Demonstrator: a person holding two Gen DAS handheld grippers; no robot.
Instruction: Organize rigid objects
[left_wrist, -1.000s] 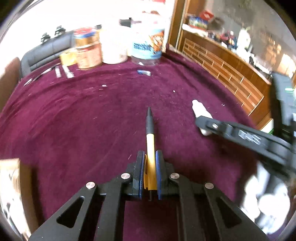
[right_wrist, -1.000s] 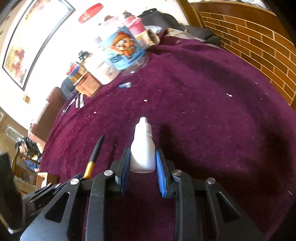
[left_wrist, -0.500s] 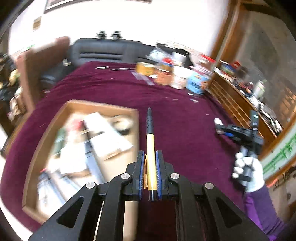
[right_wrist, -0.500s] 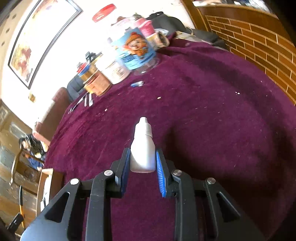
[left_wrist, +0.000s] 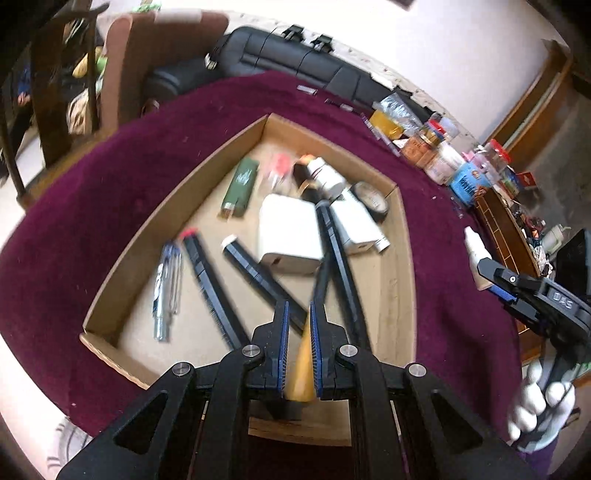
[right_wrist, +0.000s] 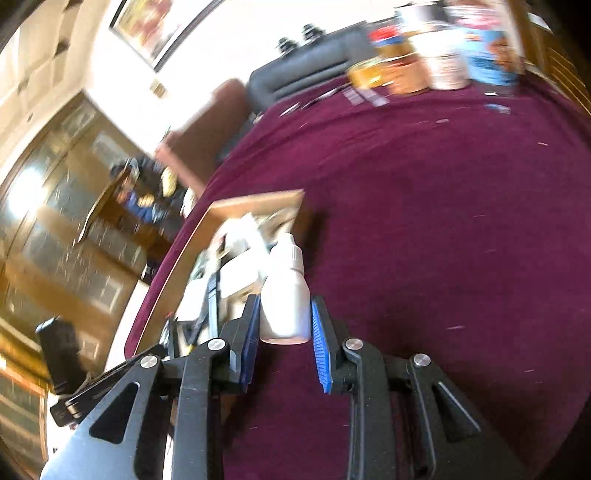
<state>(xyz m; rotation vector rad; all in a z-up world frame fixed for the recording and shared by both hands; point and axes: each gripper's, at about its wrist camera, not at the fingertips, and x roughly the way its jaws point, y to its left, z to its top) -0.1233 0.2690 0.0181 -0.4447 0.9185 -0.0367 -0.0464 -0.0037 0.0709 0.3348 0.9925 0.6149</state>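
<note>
My left gripper (left_wrist: 297, 314) hovers over the near end of a shallow cardboard tray (left_wrist: 400, 258). Its jaws stand a little apart, and the yellow-and-black pen (left_wrist: 304, 363) sits tilted and blurred between them. The tray holds several black pens, a white box (left_wrist: 288, 230), a green lighter (left_wrist: 240, 182) and small bottles. My right gripper (right_wrist: 284, 317) is shut on a small white dropper bottle (right_wrist: 286, 291) and holds it above the maroon cloth, just right of the tray (right_wrist: 258, 201). The bottle also shows in the left wrist view (left_wrist: 478, 258).
Jars and tubs (left_wrist: 443, 164) stand in a row at the table's far edge, also in the right wrist view (right_wrist: 443, 55). A black sofa (left_wrist: 295, 59) and a brown chair (left_wrist: 155, 62) lie beyond the maroon-covered table (left_wrist: 110, 177). A wooden cabinet (left_wrist: 506, 229) stands right.
My left gripper has moved over the tray and tipped down; its jaws have parted and the pen has slipped and tilted. My right gripper has carried the bottle left toward the tray.
</note>
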